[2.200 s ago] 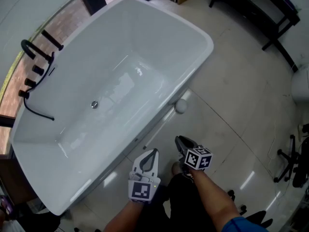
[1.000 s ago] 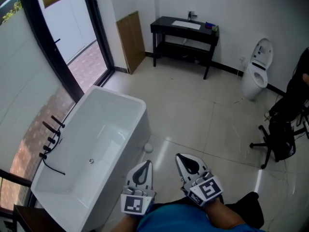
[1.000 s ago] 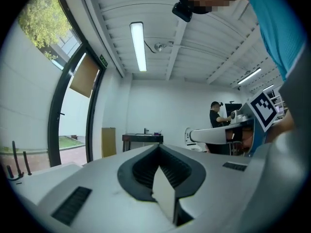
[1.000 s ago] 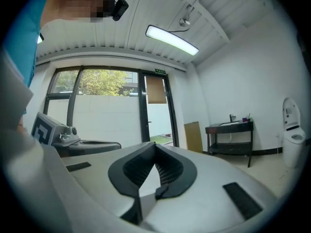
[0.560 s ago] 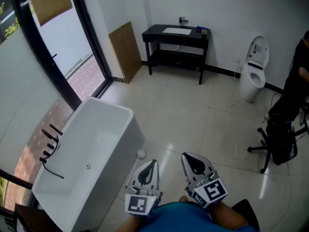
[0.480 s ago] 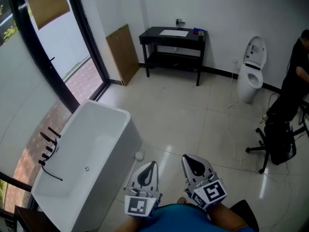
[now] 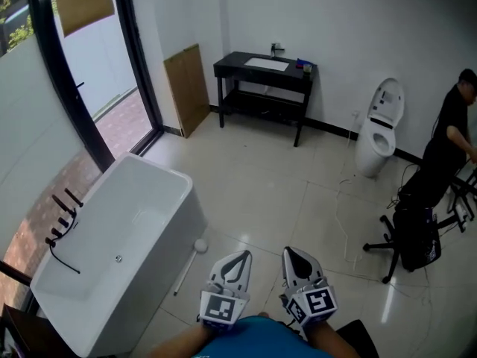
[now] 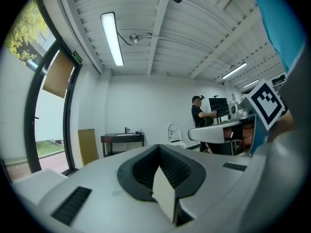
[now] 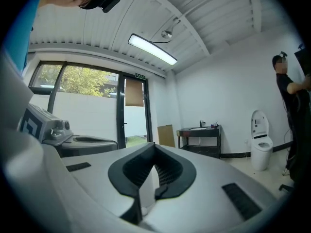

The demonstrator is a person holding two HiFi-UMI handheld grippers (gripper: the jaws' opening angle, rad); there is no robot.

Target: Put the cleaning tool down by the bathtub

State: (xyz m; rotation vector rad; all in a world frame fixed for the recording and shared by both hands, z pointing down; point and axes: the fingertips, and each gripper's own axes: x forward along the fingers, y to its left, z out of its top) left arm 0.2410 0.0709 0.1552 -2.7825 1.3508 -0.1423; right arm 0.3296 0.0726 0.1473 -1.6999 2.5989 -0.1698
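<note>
Since the earlier frame I have drawn back and risen, and the bathtub [image 7: 112, 230] has slid leftward; the cleaning tool [image 7: 199, 247] lies on the floor [image 7: 268, 192] just beside the tub's wall, round white head farthest from me; my left gripper [image 7: 238, 257] and right gripper [image 7: 292, 255] hang clear of it, both jaws closed on nothing.
</note>
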